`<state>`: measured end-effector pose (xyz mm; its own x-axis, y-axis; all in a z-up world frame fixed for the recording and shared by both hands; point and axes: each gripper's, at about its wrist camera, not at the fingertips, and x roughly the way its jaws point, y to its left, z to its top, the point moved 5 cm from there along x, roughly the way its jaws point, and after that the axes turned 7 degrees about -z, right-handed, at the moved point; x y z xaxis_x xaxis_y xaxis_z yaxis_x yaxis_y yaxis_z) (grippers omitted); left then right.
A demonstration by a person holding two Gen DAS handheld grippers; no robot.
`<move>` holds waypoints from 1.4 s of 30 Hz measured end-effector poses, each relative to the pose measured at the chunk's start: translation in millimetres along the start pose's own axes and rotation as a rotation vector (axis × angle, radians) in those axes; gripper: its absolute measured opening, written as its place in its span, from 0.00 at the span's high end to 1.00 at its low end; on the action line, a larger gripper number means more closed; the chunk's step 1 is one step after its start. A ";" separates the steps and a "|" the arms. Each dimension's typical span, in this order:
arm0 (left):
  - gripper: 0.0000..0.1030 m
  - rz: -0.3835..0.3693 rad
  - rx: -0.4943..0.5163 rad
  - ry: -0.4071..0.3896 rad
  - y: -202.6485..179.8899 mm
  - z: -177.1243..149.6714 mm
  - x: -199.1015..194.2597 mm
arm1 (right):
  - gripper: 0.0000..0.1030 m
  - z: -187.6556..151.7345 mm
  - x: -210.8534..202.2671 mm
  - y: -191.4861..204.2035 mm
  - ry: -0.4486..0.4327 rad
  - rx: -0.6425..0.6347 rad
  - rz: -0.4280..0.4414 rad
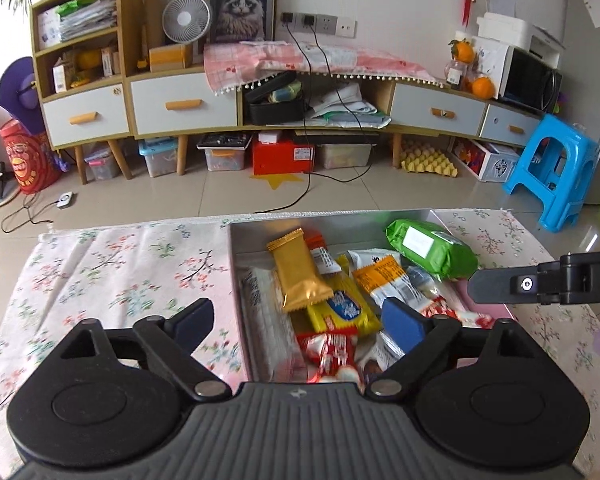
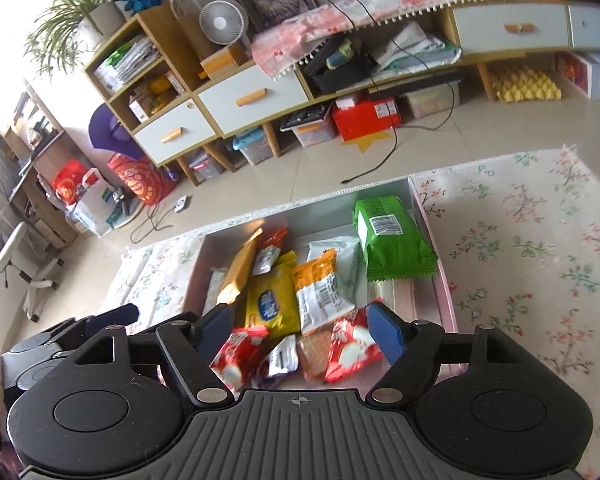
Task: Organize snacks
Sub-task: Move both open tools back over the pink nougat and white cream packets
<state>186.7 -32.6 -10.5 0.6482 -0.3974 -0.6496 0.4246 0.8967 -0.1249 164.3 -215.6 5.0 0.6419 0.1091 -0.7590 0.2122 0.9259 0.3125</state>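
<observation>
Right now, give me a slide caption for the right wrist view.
Open right claw above a shallow box of snack packets, green pack at the far corner.

Under both tongs sits a shallow box (image 1: 340,218) whose inner walls look like smooth, matt grey card, with a pale pink outer edge. The snacks in it are wrapped in thin plastic film: ahead of the left gripper (image 1: 300,318) a gold packet (image 1: 298,270) shines like metallic foil, the yellow packet (image 1: 342,308) beside it is glossy, and further ahead to the right the green packet (image 2: 392,236) is crinkled, with a paper-like white label. The gripper itself is matt black plastic with ribbed housing, small bright metal pivots and smooth blue fingertips (image 1: 402,326). The floral cloth (image 1: 120,276) to its left is a soft, matt weave. Beyond, the floor tiles (image 1: 220,196) gleam.
</observation>
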 end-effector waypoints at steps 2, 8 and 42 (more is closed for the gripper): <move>0.06 0.007 0.006 0.005 -1.2 -2.5 -8.3 | 0.19 -6.0 -10.3 4.9 -0.011 -0.008 -0.006; 0.01 0.050 0.028 0.013 -0.4 -15.2 -33.1 | 0.18 -27.3 -29.4 18.8 -0.009 -0.038 -0.025; 0.08 0.001 0.305 0.109 106.0 -71.9 -16.8 | 0.08 -118.3 38.4 107.1 0.131 -0.260 0.061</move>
<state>175.4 83.2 -66.7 0.5839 -0.3589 -0.7282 0.6047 0.7908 0.0951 124.5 -69.5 -58.2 0.5436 0.1977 -0.8157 -0.0309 0.9759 0.2160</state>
